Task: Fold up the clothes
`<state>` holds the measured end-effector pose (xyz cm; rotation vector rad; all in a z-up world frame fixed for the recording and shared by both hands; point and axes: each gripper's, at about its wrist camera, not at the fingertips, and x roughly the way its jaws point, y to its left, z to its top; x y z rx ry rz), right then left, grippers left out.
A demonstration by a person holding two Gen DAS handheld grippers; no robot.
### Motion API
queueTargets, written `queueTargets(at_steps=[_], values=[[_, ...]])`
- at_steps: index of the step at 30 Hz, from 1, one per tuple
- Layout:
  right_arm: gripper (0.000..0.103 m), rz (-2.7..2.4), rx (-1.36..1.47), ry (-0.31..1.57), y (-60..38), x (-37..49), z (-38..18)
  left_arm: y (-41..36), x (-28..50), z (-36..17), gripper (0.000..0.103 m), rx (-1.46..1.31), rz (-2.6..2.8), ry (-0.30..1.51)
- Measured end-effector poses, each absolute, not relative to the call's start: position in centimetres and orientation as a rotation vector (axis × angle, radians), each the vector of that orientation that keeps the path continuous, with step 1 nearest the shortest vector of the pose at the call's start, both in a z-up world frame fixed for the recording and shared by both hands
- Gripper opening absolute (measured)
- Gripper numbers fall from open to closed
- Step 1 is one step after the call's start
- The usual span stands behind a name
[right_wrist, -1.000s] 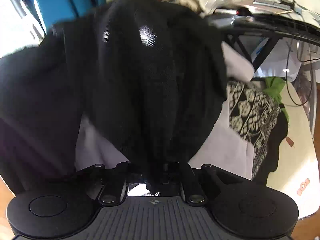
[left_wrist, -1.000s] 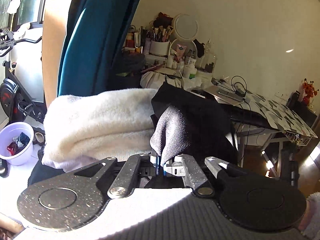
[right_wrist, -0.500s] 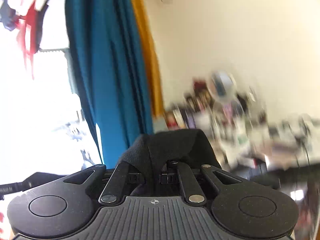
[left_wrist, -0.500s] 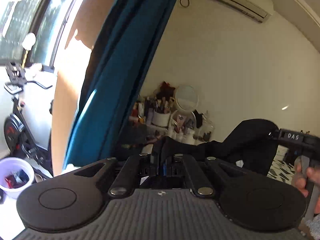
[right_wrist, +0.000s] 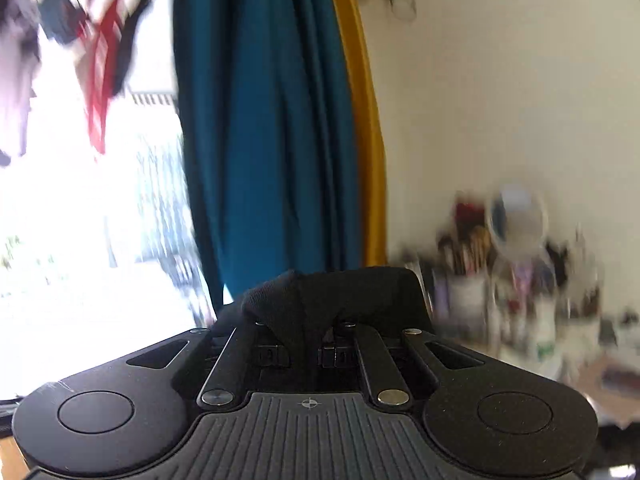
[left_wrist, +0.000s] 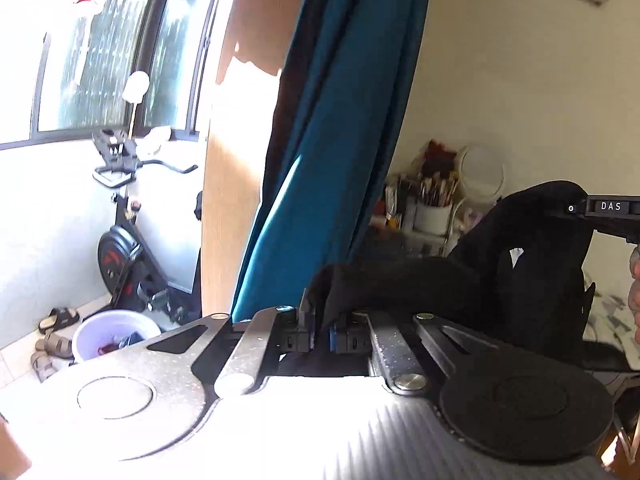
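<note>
The left gripper [left_wrist: 320, 330] is clamped narrow on a corner of a black knit fabric garment [left_wrist: 520, 276], which stretches toward two o'clock, where the right gripper [left_wrist: 576, 208], gripped by a hand [left_wrist: 634, 280], pinches its other end. Seen from its own camera, the right gripper [right_wrist: 304, 350] is closed on bunched black cloth [right_wrist: 332, 296]. Beyond, at twelve o'clock, hangs a teal curtain [left_wrist: 340, 140]. At three o'clock a cluttered vanity holds a white cup of brushes [left_wrist: 434, 210]. At nine o'clock stand a black exercise bike [left_wrist: 120, 240] and a lavender plastic bucket [left_wrist: 116, 338].
</note>
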<state>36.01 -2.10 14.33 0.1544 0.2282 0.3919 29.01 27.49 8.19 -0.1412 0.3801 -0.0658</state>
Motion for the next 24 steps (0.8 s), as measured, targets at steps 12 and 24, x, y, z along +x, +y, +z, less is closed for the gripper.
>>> queueTargets(at_steps=[12, 24], values=[[0.034, 0.425, 0.702, 0.677, -8.1, 44.6, -0.1, 24.3, 35.5, -1.6, 0.037, -0.014, -0.04, 0.625], [0.079, 0.471, 0.847, 0.651, -11.4, 43.2, -0.3, 25.1, 36.6, -3.6, 0.07, -0.054, -0.009, 0.629]])
